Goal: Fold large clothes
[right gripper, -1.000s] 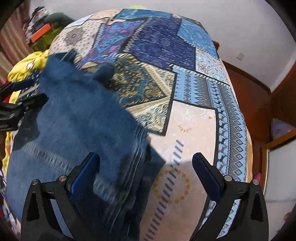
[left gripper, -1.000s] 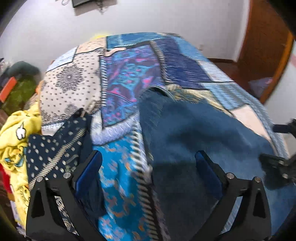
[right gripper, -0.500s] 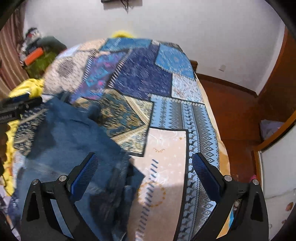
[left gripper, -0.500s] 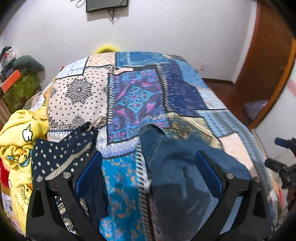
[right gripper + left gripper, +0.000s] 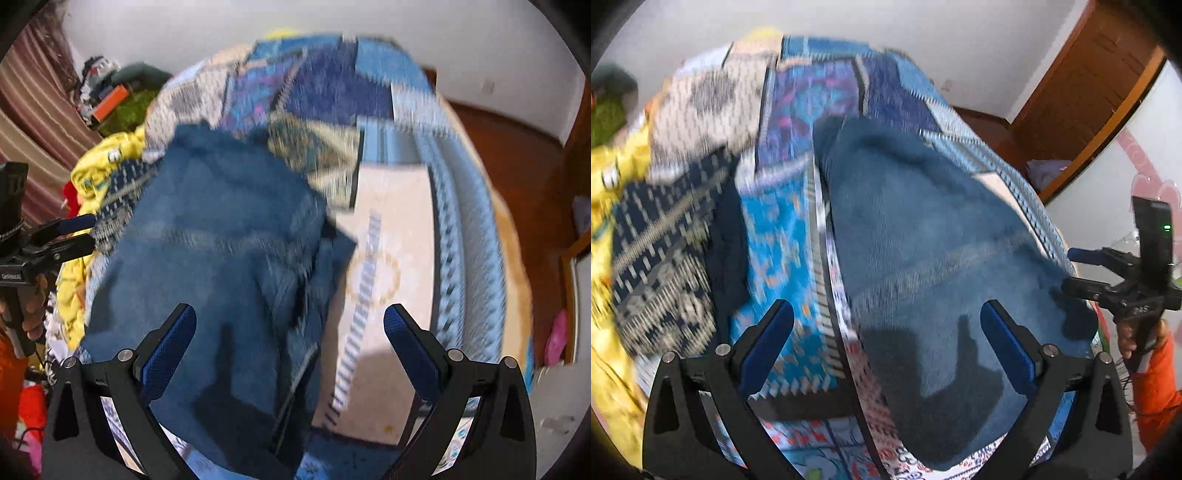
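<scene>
A large dark blue garment [image 5: 923, 236] lies spread on the patchwork bedspread [image 5: 783, 236], reaching to the bed's near edge. It also shows in the right wrist view [image 5: 207, 236], with a bunched fold along its right side. My left gripper [image 5: 886, 336] is open and empty, above the garment's left edge. My right gripper [image 5: 290, 343] is open and empty, above the garment's right edge. The right gripper also shows in the left wrist view [image 5: 1082, 273], at the garment's right corner. The left gripper shows in the right wrist view [image 5: 77, 232], at the garment's left side.
A navy patterned cloth [image 5: 661, 251] and a yellow cloth [image 5: 605, 177] lie heaped at the bed's left side. A pile of clutter [image 5: 110, 99] stands beyond it. A wooden door [image 5: 1089, 96] and brown floor [image 5: 524, 162] lie to the right.
Both grippers have dropped back down and forward over the garment, which now fills more of each view. Both stay open and empty. The views are motion blurred.
</scene>
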{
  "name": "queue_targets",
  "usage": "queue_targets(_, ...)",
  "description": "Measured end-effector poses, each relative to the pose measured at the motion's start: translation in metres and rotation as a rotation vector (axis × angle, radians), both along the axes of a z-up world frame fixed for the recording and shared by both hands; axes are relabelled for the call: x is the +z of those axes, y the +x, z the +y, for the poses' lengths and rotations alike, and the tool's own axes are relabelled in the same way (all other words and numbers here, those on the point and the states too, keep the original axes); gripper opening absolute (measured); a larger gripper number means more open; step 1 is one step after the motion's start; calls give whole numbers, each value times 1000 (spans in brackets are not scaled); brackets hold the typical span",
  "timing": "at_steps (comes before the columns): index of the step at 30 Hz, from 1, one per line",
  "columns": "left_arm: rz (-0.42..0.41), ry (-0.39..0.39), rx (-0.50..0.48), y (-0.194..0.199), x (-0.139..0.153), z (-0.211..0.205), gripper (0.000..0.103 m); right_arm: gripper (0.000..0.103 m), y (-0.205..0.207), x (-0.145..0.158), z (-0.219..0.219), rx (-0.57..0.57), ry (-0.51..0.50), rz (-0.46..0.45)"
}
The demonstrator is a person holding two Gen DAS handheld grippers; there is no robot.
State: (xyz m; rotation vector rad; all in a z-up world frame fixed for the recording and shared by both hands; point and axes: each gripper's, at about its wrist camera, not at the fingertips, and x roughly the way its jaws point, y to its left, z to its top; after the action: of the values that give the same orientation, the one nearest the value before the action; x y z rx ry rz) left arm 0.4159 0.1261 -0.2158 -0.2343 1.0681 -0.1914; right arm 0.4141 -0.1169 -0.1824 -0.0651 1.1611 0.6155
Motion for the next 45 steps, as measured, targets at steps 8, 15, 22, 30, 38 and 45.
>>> queue_targets(8,135,-198,-15,9,-48,1,102,101,11,-48,-7,24,115,248)
queue_targets(15,194,-291,-43,36,-70,-10,102,101,32,-74,10,96,231,380)
queue_targets(22,210,-377,-13,53,-85,-15,98,103,39,-80,28,121,290,399)
queue_targets(30,138,-320,-21,37,-68,-22,71,86,33,-71,28,94,322,348)
queue_targets(38,31,-264,-57,11,-25,-29,48,38,34,-38,32,38,330,358)
queue_targets(45,-86,-243,-35,-17,31,12,44,34,7,4,62,99,301,246)
